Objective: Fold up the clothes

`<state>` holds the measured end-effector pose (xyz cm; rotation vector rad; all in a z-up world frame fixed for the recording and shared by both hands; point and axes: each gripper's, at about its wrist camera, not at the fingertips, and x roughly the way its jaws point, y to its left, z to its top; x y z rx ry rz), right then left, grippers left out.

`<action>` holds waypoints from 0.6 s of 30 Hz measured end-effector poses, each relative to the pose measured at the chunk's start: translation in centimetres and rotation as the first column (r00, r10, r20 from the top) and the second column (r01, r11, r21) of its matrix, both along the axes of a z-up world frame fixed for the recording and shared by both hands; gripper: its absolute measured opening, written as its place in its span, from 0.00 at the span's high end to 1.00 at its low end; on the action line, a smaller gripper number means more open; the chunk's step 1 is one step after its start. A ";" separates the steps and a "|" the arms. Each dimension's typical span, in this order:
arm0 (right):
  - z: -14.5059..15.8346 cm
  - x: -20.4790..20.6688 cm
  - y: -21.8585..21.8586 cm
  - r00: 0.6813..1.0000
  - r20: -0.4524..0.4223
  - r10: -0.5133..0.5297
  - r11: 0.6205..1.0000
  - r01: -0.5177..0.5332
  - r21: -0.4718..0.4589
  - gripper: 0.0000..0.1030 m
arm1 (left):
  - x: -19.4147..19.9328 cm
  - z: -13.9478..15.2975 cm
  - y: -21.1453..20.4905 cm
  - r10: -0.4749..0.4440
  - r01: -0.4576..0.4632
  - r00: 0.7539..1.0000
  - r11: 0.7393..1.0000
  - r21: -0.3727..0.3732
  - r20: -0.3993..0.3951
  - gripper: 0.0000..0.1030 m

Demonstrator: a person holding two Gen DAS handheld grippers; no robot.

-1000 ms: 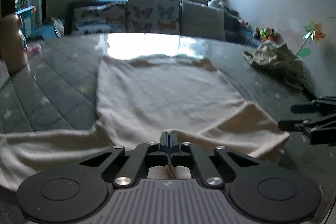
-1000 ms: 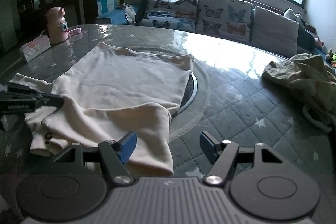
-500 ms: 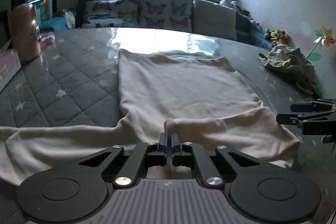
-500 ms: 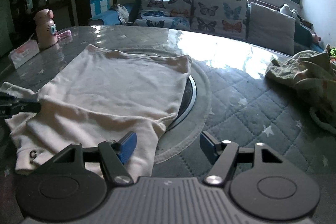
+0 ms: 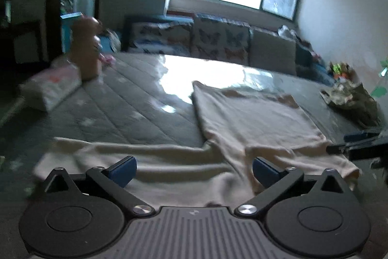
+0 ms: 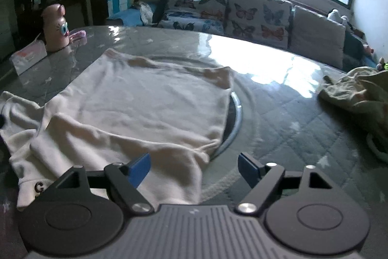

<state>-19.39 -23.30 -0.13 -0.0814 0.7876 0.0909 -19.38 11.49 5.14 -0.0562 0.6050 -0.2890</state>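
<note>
Released within the last half second, the cream shirt point(image 5: 242, 123) no longer sits between the left gripper's point(image 5: 192, 168) blue pads: they were pressed together on a pinch of cloth and now stand spread wide, with nothing between them. That view is also blurred and shows more of the table at 10 o'clock, so the hand seems to be swinging as it lets go.

In the right wrist view the right gripper point(image 6: 194, 168) is spread just as it was, holding nothing, low over the shirt's near corner. The shirt point(image 6: 145, 108) lies on the quilted grey table point(image 6: 278, 118), its body flat toward 12 o'clock. One sleeve is folded in across the near end; the other trails out flat toward 9 o'clock in the left view. A pink bottle point(image 6: 54, 28) and a tissue pack point(image 6: 29, 57) stand at 10 o'clock, and a crumpled green garment point(image 6: 359, 91) lies well apart at 3 o'clock.

My reading: one sleeve fold is laid down and done. The trailing sleeve probably wants taking next, and neither hand controls the cloth for now.
</note>
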 end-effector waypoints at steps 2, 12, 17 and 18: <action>-0.2 0.3 0.8 1.000 -0.005 0.010 1.000 -0.010 0.001 0.21 | -0.6 0.5 1.0 0.028 -0.028 0.999 1.000 -0.003 0.033 0.00; -0.1 1.5 6.4 0.994 0.050 0.097 0.993 -0.093 -0.075 0.01 | -0.7 0.5 5.4 0.146 -0.145 0.989 0.989 -0.025 0.020 0.00; -1.1 2.8 9.0 0.994 0.017 0.107 0.990 -0.105 -0.090 0.01 | -0.1 -0.9 7.2 0.242 -0.243 0.969 0.970 -0.004 -0.050 0.00; -1.3 3.0 9.5 0.994 0.011 0.105 0.990 -0.104 -0.095 0.01 | 0.0 -1.2 7.6 0.257 -0.258 0.964 0.966 -0.004 -0.063 0.00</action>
